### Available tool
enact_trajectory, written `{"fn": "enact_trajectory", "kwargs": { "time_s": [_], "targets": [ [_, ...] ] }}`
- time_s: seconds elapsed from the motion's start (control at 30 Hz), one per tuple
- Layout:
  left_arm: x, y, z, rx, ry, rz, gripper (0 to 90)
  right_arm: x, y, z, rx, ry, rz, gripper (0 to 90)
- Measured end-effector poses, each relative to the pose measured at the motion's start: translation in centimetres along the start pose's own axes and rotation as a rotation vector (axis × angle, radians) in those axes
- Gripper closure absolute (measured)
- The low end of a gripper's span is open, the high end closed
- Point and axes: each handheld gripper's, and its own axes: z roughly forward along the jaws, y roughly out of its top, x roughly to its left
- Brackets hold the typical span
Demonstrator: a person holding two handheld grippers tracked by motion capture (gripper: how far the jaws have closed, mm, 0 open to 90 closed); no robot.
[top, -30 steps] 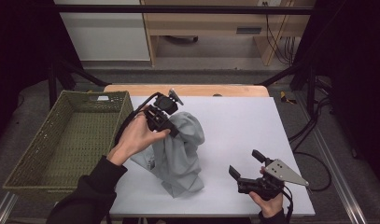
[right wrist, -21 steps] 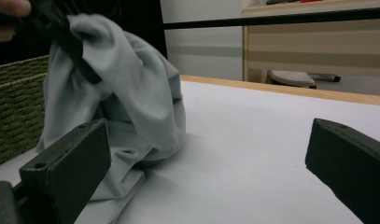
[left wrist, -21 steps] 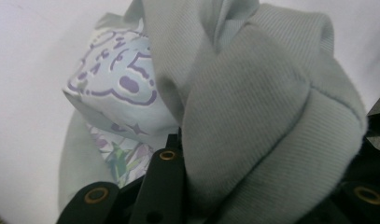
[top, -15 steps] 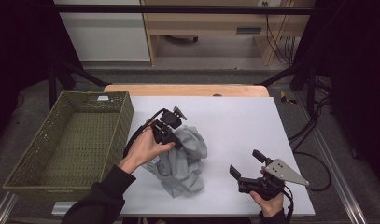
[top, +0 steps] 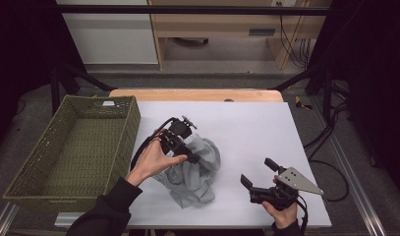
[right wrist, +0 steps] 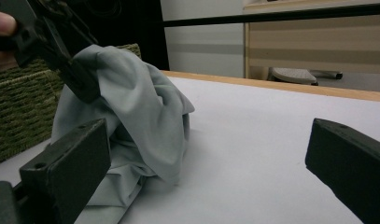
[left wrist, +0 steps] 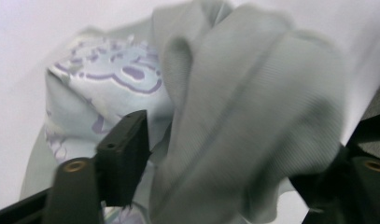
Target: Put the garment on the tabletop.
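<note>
The grey shirt [top: 192, 169] is heaped near the desk's [top: 246, 123] front edge; the left tool [top: 190, 156], jaws just opened, is released over it. The right tool [top: 259, 174] is held open, empty.

Left tongs [top: 193, 156] just opened wide; right tongs [top: 259, 173] gape.

Grey floor [top: 227, 81], wooden desk [top: 222, 24] behind (cables hanging).
</note>
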Motion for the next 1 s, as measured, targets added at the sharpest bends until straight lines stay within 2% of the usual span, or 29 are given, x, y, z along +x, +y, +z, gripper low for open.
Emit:
{"fn": "enact_trajectory", "kwargs": {
  "time_s": [0.07, 0.23, 0.3, 0.4, 0.47, 0.5, 0.63, 0.8, 0.87, 1.0],
  "targets": [
    [-0.2, 0.0, -0.5, -0.04, 0.001, 0.012, 20.9, 0.0, 0.0, 0.0, 0.003, -0.006, 0.002, 0.4],
    [-0.7, 0.0, -2.0, -0.129, -0.006, 0.028, 12.2, -0.1, 0.0, 0.0, 0.003, -0.007, 0.006, 0.4],
    [-1.0, -0.1, -2.5, -0.175, 0.013, 0.035, 10.6, -0.1, 0.0, 0.0, -0.002, -0.004, 0.003, 0.4],
    [-1.5, -0.4, -3.1, -0.229, 0.073, 0.047, 8.7, -0.1, 0.1, 0.0, -0.002, -0.004, 0.005, 0.3],
    [-1.8, -0.8, -3.4, -0.256, 0.095, 0.059, 8.5, -0.1, 0.1, 0.0, -0.006, -0.007, 0.01, 0.3],
    [-1.9, -1.0, -3.5, -0.276, 0.102, 0.056, 9.1, -0.1, 0.1, 0.0, -0.004, -0.006, 0.011, 0.3],
    [-2.0, -2.0, -3.7, -0.35, 0.086, 0.045, 10.8, -0.2, 0.1, 0.0, 0.0, -0.008, 0.009, 0.3],
    [-1.5, -3.5, -3.7, -0.422, 0.083, 0.018, 9.9, -0.2, 0.1, 0.0, -0.001, -0.008, 0.008, 0.2],
    [-1.2, -4.3, -3.7, -0.479, 0.086, 0.003, 10.1, -0.2, 0.1, -0.1, 0.001, -0.011, 0.007, 0.3],
    [-0.7, -5.8, -3.6, -0.556, 0.08, -0.016, 10.8, -0.3, 0.1, -0.1, -0.001, -0.013, 0.007, 0.2]
  ]
}}
